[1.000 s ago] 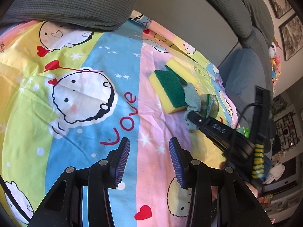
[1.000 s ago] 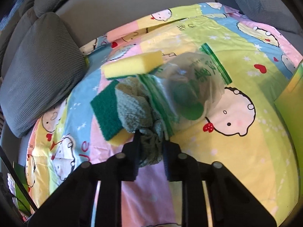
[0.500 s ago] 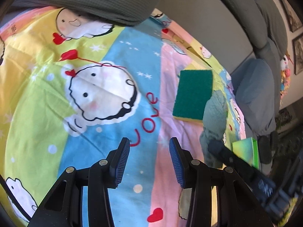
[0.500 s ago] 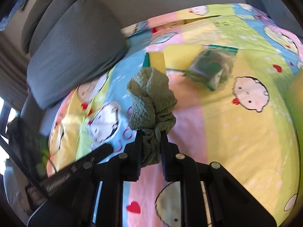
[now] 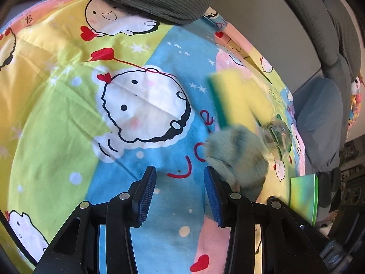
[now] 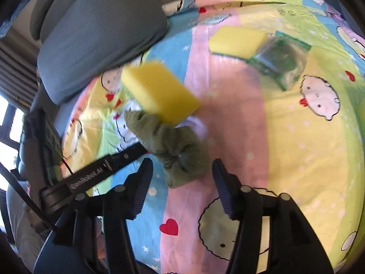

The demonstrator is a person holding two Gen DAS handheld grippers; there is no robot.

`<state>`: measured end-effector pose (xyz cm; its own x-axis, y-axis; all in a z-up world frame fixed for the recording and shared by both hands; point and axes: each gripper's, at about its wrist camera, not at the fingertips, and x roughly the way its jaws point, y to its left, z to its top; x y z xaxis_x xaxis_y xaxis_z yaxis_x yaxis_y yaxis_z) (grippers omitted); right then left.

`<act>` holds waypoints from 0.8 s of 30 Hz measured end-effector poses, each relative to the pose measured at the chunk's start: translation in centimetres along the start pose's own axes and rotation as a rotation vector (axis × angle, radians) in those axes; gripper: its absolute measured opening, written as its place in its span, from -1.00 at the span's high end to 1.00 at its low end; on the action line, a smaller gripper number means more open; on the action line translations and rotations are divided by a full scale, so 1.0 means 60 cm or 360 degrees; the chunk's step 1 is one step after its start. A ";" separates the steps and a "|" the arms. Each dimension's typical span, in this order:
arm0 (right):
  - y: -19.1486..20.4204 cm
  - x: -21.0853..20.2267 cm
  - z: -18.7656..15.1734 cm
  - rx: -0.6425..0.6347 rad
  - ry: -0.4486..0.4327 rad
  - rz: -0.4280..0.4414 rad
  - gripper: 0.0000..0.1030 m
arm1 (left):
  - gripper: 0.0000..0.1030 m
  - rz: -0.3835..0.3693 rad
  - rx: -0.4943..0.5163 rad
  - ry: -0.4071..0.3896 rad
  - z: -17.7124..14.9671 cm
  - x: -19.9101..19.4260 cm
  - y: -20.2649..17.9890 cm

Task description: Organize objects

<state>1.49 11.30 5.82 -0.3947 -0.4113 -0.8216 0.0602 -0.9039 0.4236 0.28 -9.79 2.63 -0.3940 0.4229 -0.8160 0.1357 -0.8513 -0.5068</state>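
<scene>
My right gripper (image 6: 182, 163) has its jaws opening. The crumpled green cloth (image 6: 180, 153) sits loose between them, and the pads do not press on it. A blurred, tilted yellow sponge (image 6: 159, 96) touches the cloth's far end. A second yellow sponge (image 6: 237, 42) lies further back beside a clear zip bag (image 6: 280, 61). My left gripper (image 5: 179, 171) is open over the blanket with nothing between its fingers. The cloth (image 5: 237, 155) is just right of it, below the sponge (image 5: 239, 100) and the bag (image 5: 278, 134). One left finger (image 6: 127, 156) reaches the cloth.
A cartoon-print blanket (image 6: 296, 159) covers a grey sofa. A grey cushion (image 6: 98, 45) lies at its far left and the sofa back rises behind. A green-yellow flat box (image 5: 303, 196) sits at the blanket's right edge.
The right jaws have come apart and let go of the green cloth. One sponge has flipped yellow side up and shifted left with the cloth. The left gripper has edged toward the cloth.
</scene>
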 end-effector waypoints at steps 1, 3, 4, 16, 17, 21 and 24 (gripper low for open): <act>-0.004 -0.006 0.000 0.0018 -0.0031 0.0019 -0.17 | 0.16 0.0012 0.0012 0.0002 0.000 0.001 -0.002; -0.013 -0.018 0.002 0.0063 -0.0090 0.0035 -0.19 | 0.16 0.0027 0.0030 0.0003 0.000 0.002 -0.006; -0.016 -0.021 0.004 0.0081 -0.0118 0.0033 -0.19 | 0.16 0.0029 0.0036 0.0005 0.000 0.002 -0.007; 0.011 0.012 0.026 0.0057 -0.0207 0.0111 -0.16 | 0.16 0.0003 0.0025 0.0016 -0.005 0.003 -0.006; 0.013 0.017 0.028 0.0050 -0.0201 0.0107 -0.16 | 0.10 0.0003 0.0029 0.0019 -0.006 0.004 -0.007; 0.015 0.053 0.033 0.0054 -0.0122 0.0102 -0.11 | 0.00 0.0026 0.0107 0.0018 -0.010 0.009 -0.019; 0.007 0.069 0.031 0.0099 -0.0051 0.0154 0.22 | 0.00 0.0084 0.0193 -0.0003 -0.016 0.014 -0.031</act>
<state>-1.84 9.44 3.30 -0.4189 -0.4915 -0.7635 0.0425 -0.8506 0.5241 0.55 -7.56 2.65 -0.3911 0.3760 -0.8400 0.0457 -0.9037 -0.4258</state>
